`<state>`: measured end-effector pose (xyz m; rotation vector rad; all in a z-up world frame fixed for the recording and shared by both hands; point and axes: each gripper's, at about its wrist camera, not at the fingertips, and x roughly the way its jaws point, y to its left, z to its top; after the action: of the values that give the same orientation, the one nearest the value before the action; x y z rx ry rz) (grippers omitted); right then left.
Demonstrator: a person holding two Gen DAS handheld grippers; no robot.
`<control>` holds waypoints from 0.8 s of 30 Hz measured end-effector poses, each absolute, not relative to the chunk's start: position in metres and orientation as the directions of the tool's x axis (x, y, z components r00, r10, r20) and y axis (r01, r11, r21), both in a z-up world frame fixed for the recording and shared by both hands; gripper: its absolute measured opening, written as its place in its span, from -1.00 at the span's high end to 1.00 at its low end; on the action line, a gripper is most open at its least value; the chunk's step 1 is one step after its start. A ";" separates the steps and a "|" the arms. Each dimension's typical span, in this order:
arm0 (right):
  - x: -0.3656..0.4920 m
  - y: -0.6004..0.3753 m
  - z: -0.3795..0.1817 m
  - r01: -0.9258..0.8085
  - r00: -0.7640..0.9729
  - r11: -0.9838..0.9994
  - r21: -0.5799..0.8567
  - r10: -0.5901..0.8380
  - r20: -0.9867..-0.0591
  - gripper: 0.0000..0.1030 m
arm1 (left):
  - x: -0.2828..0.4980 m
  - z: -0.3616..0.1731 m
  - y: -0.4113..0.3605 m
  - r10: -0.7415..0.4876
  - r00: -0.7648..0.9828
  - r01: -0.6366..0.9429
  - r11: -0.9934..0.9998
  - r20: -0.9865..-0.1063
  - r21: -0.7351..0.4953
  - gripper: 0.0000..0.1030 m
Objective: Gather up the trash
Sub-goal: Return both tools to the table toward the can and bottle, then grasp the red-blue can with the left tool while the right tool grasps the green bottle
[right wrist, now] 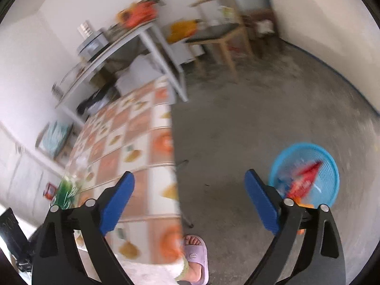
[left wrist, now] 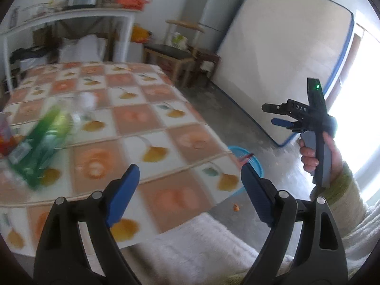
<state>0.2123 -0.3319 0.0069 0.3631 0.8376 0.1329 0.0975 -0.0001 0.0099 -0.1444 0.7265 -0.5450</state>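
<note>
A green wrapper (left wrist: 40, 142) lies on the left of the patterned table (left wrist: 133, 128); it also shows small in the right wrist view (right wrist: 67, 191). A crumpled white piece (left wrist: 86, 101) lies just behind it. A blue basket (right wrist: 306, 173) stands on the floor right of the table and holds a red wrapper (right wrist: 306, 178); its rim peeks past the table edge in the left wrist view (left wrist: 251, 163). My left gripper (left wrist: 190, 190) is open and empty above the table's near edge. My right gripper (right wrist: 190, 199) is open and empty above the floor, left of the basket; it also shows from the side (left wrist: 277, 114).
A small orange scrap (left wrist: 235, 207) lies on the floor by the table corner. A red item (left wrist: 4, 140) sits at the table's left edge. A white shelf table (left wrist: 71, 16), a wooden stool (left wrist: 171, 54) and a leaning mattress (left wrist: 285, 66) stand behind. My slippered foot (right wrist: 194, 256) is below.
</note>
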 end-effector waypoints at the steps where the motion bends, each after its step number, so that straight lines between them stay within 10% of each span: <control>1: 0.216 -0.318 0.013 0.010 0.663 0.938 0.346 0.253 -0.705 -0.84 | 0.095 0.013 0.013 -0.505 0.640 0.403 0.862 -0.580 -0.307 -0.62; 12: 0.241 -0.134 0.032 -0.146 0.653 0.986 0.076 0.154 -0.742 -0.87 | 0.081 0.023 0.165 -0.193 0.879 0.030 0.935 -0.436 -0.352 -0.71; 24: 0.272 -0.034 -0.013 -0.230 0.360 0.900 0.370 0.432 -0.827 -0.87 | 0.170 -0.022 0.229 -0.002 0.808 -0.191 0.945 -0.589 -0.266 -0.71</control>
<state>0.2720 -0.0339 -0.0126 0.2031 1.1257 0.4304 0.1703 0.2292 -0.0220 -0.3230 0.6242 0.1026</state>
